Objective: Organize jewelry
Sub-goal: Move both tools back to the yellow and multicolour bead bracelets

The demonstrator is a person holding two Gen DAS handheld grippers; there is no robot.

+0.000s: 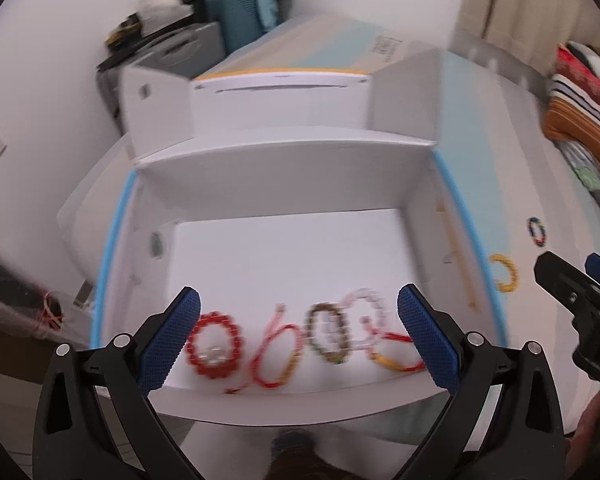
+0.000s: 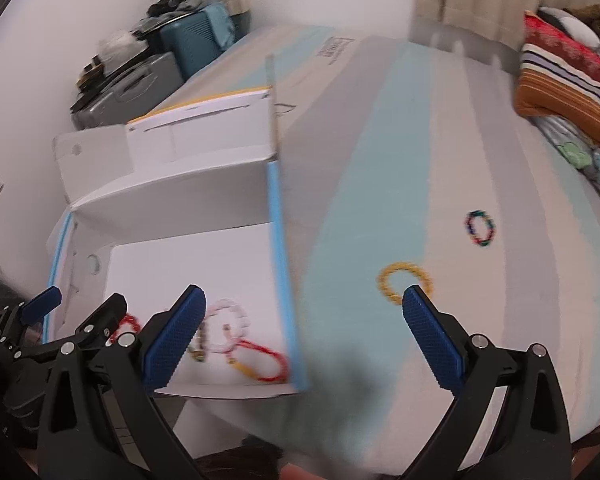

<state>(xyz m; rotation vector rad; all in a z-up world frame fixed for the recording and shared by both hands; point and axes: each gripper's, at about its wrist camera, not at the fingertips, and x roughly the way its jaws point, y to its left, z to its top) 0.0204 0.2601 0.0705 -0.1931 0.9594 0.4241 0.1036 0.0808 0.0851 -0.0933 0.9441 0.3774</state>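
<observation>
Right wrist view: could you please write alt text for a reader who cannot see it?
The open right gripper hovers over a striped surface near a yellow bead bracelet and a multicolored bracelet. To the left, an open white box holds several bracelets, beside the left gripper.

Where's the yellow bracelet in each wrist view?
Left wrist: yellow bracelet at the right edge, on the striped surface outside the box, near the right gripper.
Right wrist: centre-right, just past the right fingertip.
Shared landmark: the multicolour bracelet just beyond it.
</observation>
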